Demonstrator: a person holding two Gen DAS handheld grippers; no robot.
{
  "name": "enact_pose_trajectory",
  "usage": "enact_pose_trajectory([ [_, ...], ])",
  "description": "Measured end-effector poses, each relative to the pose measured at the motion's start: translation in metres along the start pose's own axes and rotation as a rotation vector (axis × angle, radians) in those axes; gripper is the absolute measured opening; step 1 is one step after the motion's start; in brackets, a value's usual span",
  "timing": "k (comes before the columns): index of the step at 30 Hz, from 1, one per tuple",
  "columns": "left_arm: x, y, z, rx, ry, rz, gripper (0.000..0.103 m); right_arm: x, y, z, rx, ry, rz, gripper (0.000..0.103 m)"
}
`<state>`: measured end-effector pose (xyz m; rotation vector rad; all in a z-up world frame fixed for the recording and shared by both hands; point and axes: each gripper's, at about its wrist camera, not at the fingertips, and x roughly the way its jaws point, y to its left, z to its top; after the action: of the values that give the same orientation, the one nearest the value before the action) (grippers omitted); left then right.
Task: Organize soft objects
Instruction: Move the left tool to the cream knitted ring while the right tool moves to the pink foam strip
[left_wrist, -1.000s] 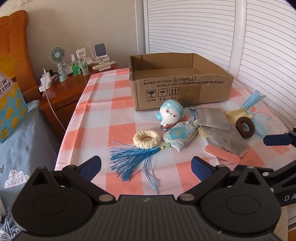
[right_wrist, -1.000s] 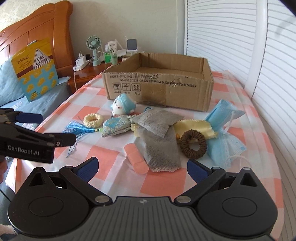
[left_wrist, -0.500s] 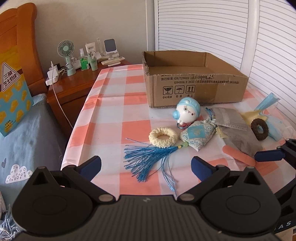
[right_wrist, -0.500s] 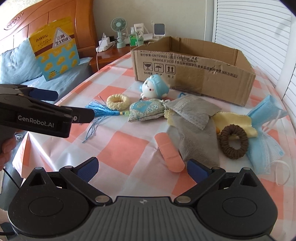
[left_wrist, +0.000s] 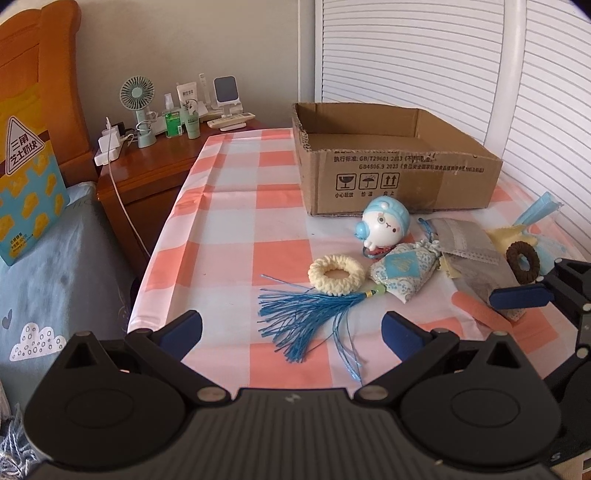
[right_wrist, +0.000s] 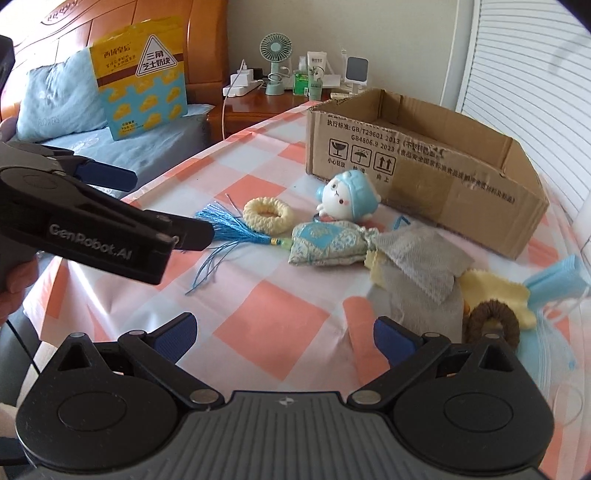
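Approaching first pick | left gripper (left_wrist: 291, 326) jaws wide apart, empty, near blue tassel (left_wrist: 306, 319) on table (left_wrist: 236, 236) | take it at the knot, not loose threads | right gripper (right_wrist: 282, 332) jaws also apart, empty | cardboard box (left_wrist: 399, 173) waits behind

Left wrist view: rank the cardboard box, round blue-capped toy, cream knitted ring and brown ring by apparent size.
1. cardboard box
2. round blue-capped toy and cream knitted ring: alike, unranked
3. brown ring
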<state>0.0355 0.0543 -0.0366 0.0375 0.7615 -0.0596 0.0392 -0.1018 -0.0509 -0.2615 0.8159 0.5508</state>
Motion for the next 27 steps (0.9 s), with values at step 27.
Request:
enact_pose_trajectory([
  [27,0.075,-0.015,0.022,0.212,0.044,-0.065,0.103,0.006,-0.002,-0.018,-0.006,0.019,0.022,0.103],
])
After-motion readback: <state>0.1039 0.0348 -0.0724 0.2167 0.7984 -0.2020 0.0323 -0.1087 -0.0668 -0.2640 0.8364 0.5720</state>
